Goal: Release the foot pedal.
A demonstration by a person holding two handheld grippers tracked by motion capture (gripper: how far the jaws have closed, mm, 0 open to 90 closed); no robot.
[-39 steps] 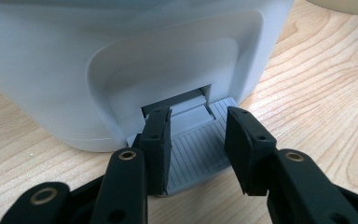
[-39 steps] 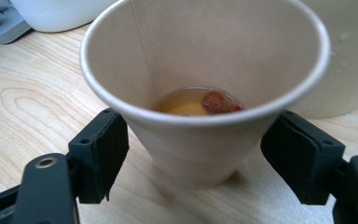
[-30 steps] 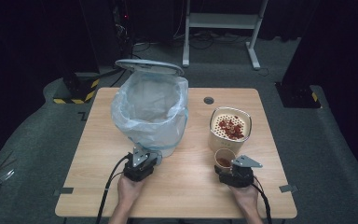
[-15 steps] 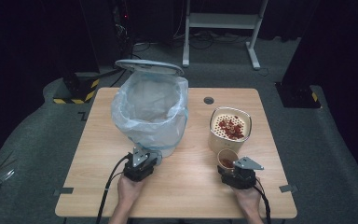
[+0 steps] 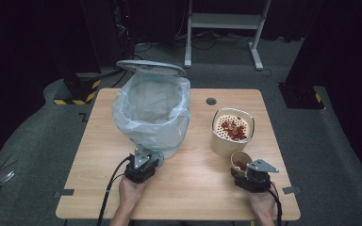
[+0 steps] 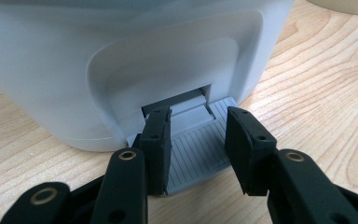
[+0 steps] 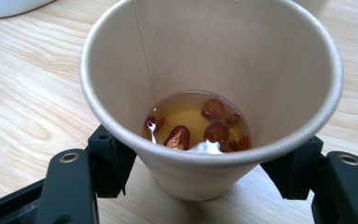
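A white pedal bin (image 5: 169, 146) lined with a clear bag (image 5: 152, 110) stands at the table's centre left, its lid (image 5: 151, 67) raised at the back. My left gripper (image 5: 147, 159) is at the bin's foot. In the left gripper view, this gripper (image 6: 198, 149) is open, with its jaws lying over the grey ribbed pedal (image 6: 193, 147). At the front right, my right gripper (image 5: 243, 169) is shut on a paper cup (image 5: 240, 160). Amber liquid and red dates (image 7: 216, 130) fill the bottom of the cup (image 7: 205, 70).
A beige container (image 5: 226, 143) with a perforated insert holding red dates (image 5: 232, 128) stands just behind the cup. A round cable hole (image 5: 211, 101) sits near the table's far edge. Bare wood lies between my two hands.
My right gripper and the paper cup have shifted slightly to the right. The left gripper stays at the pedal and the lid stays raised.
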